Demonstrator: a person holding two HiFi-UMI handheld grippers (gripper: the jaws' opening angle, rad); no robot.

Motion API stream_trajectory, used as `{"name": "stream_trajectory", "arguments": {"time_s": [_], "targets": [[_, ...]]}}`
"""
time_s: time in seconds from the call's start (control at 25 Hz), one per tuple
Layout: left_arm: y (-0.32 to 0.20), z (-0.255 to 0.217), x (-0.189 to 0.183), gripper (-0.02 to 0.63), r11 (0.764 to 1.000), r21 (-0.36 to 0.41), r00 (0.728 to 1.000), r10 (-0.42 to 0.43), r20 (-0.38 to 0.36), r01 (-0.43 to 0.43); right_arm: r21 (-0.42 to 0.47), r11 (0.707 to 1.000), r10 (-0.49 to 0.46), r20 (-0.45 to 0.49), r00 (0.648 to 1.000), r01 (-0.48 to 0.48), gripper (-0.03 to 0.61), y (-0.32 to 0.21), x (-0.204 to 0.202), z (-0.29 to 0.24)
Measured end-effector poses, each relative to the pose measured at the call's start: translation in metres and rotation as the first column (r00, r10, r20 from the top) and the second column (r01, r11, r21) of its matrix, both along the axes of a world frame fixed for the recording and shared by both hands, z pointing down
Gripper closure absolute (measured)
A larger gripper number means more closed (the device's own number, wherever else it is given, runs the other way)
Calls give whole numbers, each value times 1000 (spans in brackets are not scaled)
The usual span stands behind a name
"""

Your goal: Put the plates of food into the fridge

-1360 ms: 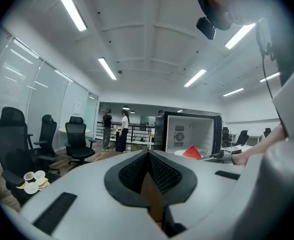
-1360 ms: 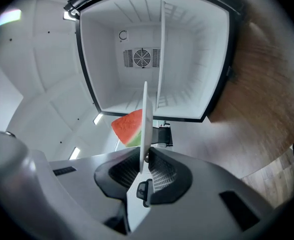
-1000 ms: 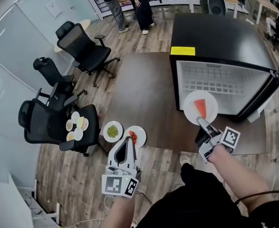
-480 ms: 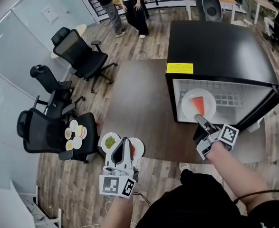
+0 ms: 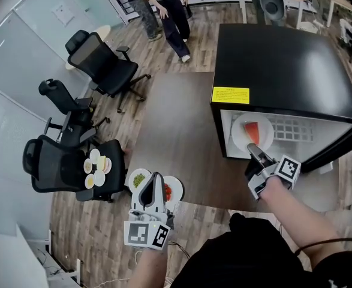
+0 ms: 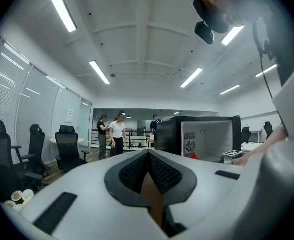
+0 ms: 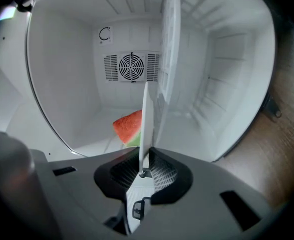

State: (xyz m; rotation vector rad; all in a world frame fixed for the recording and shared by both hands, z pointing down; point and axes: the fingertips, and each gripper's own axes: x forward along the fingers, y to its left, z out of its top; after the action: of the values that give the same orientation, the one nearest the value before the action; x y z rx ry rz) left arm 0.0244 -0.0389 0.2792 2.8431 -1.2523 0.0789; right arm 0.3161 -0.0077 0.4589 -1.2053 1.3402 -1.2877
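Note:
My right gripper (image 5: 252, 150) is shut on the near rim of a white plate (image 5: 252, 132) carrying a watermelon slice (image 5: 253, 134). It holds the plate level just inside the open black fridge (image 5: 283, 65). The right gripper view shows the plate edge-on (image 7: 145, 115) between the jaws, with the watermelon (image 7: 129, 126) and the white fridge interior (image 7: 61, 89) behind it. My left gripper (image 5: 156, 177) hangs shut and holding nothing above two more plates, one with green food (image 5: 138, 178) and one with red food (image 5: 176, 188). In the left gripper view that gripper (image 6: 148, 156) points level toward the room.
A dark brown surface (image 5: 176, 125) stretches from the two plates to the fridge. Black office chairs (image 5: 98, 62) stand at left, and one (image 5: 56, 170) carries several small dishes (image 5: 95, 164). People (image 5: 167, 5) stand at the far end. A fan grille (image 7: 131, 66) marks the fridge's back wall.
The right gripper has carried the watermelon plate from in front of the fridge opening to inside it. The left gripper has drifted over the two plates and now partly covers them.

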Motion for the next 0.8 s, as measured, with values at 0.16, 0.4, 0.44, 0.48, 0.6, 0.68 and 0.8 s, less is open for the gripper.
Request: {"name": "stream_trajectory", "arguments": {"time_s": [0.16, 0.4, 0.44, 0.48, 0.6, 0.68, 0.8], "targets": [[-8, 0, 0, 607, 1000, -6, 1000, -15, 8, 15, -18, 1000, 2, 12, 1000, -2, 531, -11, 3, 3], [-18, 4, 3, 607, 999, -15, 1000, -28, 13, 28, -39, 999, 17, 21, 1000, -16, 529, -25, 10, 6], [-19, 5, 4, 607, 999, -16, 999, -29, 14, 30, -42, 999, 20, 21, 1000, -19, 529, -26, 12, 7], [-20, 5, 5, 607, 999, -17, 999, -30, 16, 31, -45, 999, 24, 21, 999, -23, 529, -28, 13, 7], [-22, 6, 7, 607, 999, -21, 999, -34, 25, 35, -53, 998, 35, 21, 999, -33, 529, -31, 17, 5], [-25, 5, 8, 607, 999, -25, 999, -40, 28, 41, -62, 997, 39, 23, 999, -37, 529, -33, 19, 4], [-30, 5, 8, 607, 999, -23, 998, -48, 29, 48, -78, 996, 47, 36, 998, -44, 529, -35, 19, 6]]}}
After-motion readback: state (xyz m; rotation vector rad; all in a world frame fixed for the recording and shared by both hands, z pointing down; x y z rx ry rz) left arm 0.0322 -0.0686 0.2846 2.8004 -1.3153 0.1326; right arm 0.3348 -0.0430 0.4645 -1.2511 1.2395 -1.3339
